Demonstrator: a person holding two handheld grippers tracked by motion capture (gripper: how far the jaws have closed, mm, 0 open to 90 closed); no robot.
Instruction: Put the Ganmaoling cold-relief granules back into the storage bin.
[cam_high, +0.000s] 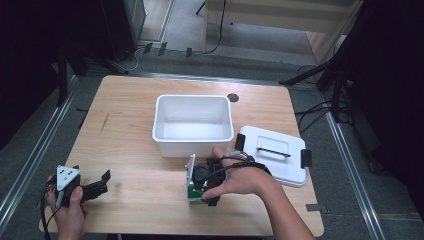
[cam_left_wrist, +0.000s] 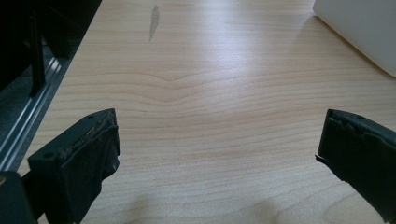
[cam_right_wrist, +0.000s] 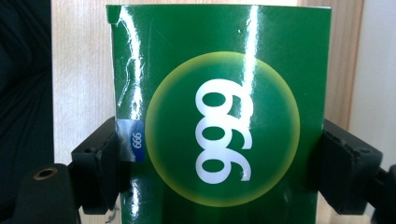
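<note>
Gripping a glossy green cardboard box (cam_right_wrist: 219, 116) by its two side edges, the right gripper (cam_right_wrist: 219, 177) has both black jaws pressed flat against the carton, one on each side, with the box filling the gap between them. In the right gripper view the box carries a yellow-rimmed green circle with white numerals that read sideways, and a small blue label sits at the edge by one jaw. The long axis of the box runs away from the camera, along the line of the jaws.

In the high view the right hand (cam_high: 240, 177) holds that gripper near the front middle of the light wooden table (cam_high: 135, 100), with the box at the hand's left, just in front of the white rectangular plastic bin (cam_high: 193, 125). A white plastic lid with black clips (cam_high: 272, 152) lies flat beside the bin on its right.

The left gripper (cam_left_wrist: 219, 154) has its jaws spread wide with bare table between them, grasping nothing. The left hand (cam_high: 67, 205) holds it at the front left corner, well apart from the box.
</note>
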